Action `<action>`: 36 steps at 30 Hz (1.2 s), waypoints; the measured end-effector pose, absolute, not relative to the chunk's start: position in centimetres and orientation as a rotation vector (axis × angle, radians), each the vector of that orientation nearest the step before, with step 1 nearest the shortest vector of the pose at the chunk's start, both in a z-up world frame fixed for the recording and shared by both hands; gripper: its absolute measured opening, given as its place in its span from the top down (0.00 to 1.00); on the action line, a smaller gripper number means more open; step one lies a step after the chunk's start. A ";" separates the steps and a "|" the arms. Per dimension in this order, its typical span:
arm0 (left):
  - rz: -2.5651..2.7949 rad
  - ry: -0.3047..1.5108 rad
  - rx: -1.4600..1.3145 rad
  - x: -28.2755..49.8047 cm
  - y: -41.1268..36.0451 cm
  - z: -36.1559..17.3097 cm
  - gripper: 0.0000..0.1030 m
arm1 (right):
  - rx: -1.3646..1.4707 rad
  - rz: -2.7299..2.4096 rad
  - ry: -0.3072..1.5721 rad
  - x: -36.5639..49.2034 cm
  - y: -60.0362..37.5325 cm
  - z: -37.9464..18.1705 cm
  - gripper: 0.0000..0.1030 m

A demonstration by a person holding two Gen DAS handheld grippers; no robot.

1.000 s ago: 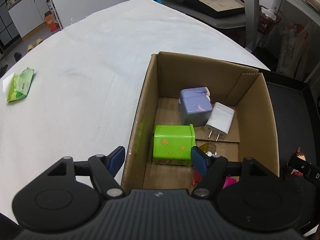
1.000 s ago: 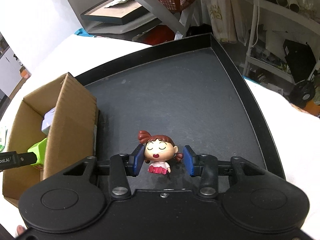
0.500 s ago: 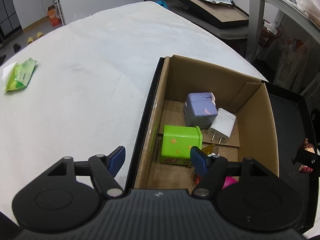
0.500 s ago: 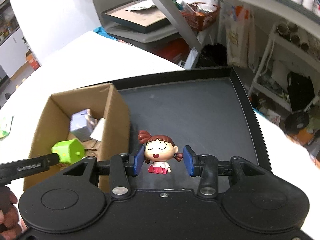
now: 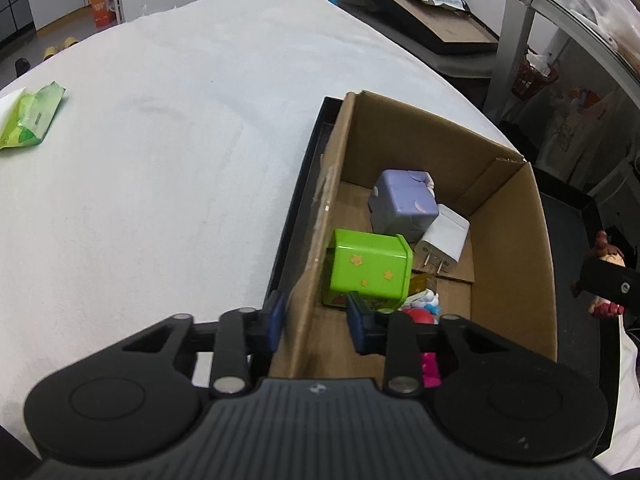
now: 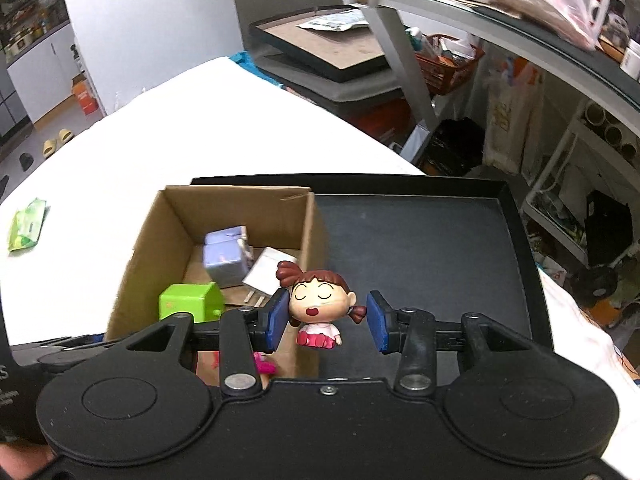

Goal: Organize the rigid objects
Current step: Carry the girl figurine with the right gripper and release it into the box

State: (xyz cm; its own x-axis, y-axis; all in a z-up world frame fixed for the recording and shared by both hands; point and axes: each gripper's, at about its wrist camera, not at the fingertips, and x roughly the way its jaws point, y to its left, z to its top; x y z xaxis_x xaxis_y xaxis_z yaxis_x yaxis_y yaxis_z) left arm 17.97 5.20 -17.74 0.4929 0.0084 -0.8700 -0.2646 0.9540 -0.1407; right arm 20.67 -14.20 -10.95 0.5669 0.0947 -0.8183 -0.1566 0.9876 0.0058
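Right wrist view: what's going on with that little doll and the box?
The right tongs hold a red-haired doll figure above the black tray, at the cardboard box wall, not yet dropped in. The left tongs straddle the box's near wall, one finger outside and one inside, not closed on it. Inside already lie a green box, a purple cube and a white charger.

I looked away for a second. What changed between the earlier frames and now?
The right gripper, shut on the doll figurine, lifted it off the black tray toward the cardboard box. The left gripper narrowed around the box's left wall. The green cube, purple cube and white charger stayed inside.
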 end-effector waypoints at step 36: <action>0.116 1.066 -0.322 17.5 7.6 -15.9 0.83 | -0.085 0.025 0.854 18.6 -12.5 -8.0 0.23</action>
State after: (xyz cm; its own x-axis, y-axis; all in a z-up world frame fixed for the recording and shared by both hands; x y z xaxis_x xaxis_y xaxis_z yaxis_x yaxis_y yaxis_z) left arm 17.54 7.56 -15.90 0.4824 -0.0611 -0.8738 -0.2475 0.9474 -0.2029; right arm 18.62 -12.49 -7.98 0.6571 -0.0120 -0.7537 -0.0562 0.9963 -0.0649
